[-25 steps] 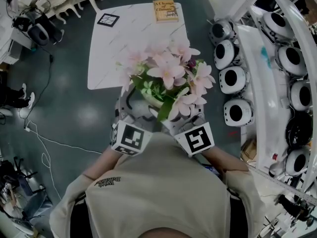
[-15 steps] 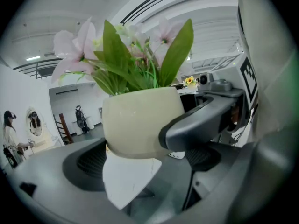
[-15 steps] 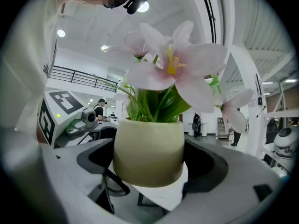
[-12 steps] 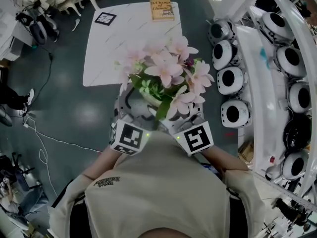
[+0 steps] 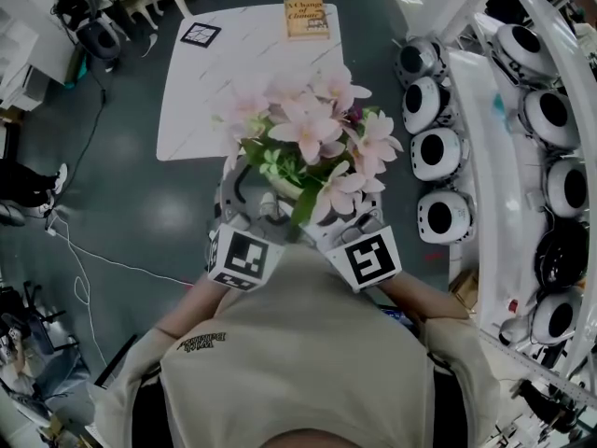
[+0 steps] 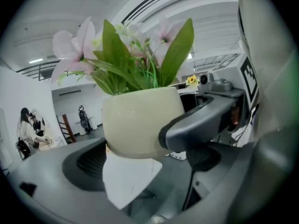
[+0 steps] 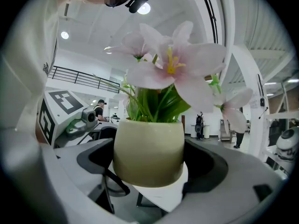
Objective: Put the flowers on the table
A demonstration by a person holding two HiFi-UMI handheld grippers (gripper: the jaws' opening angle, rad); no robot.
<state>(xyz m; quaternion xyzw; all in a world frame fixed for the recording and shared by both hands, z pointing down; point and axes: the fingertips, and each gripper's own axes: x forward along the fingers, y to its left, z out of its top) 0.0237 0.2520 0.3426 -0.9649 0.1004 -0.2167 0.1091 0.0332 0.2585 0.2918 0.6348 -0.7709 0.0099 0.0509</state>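
Table (image 5: pixel 215 101) slid left in view, pink flowers (image 5: pixel 312 129), cream pot (image 7: pixel 149 153), held by left tool (image 6: pixel 140 143), right tool (image 7: pixel 149 164)

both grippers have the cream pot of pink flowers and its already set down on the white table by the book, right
Not set down. The pot of pink flowers is in the air, held by the left gripper and right gripper. The right gripper view shows the white table well below the pot's base. The book lies on the table's far edge.
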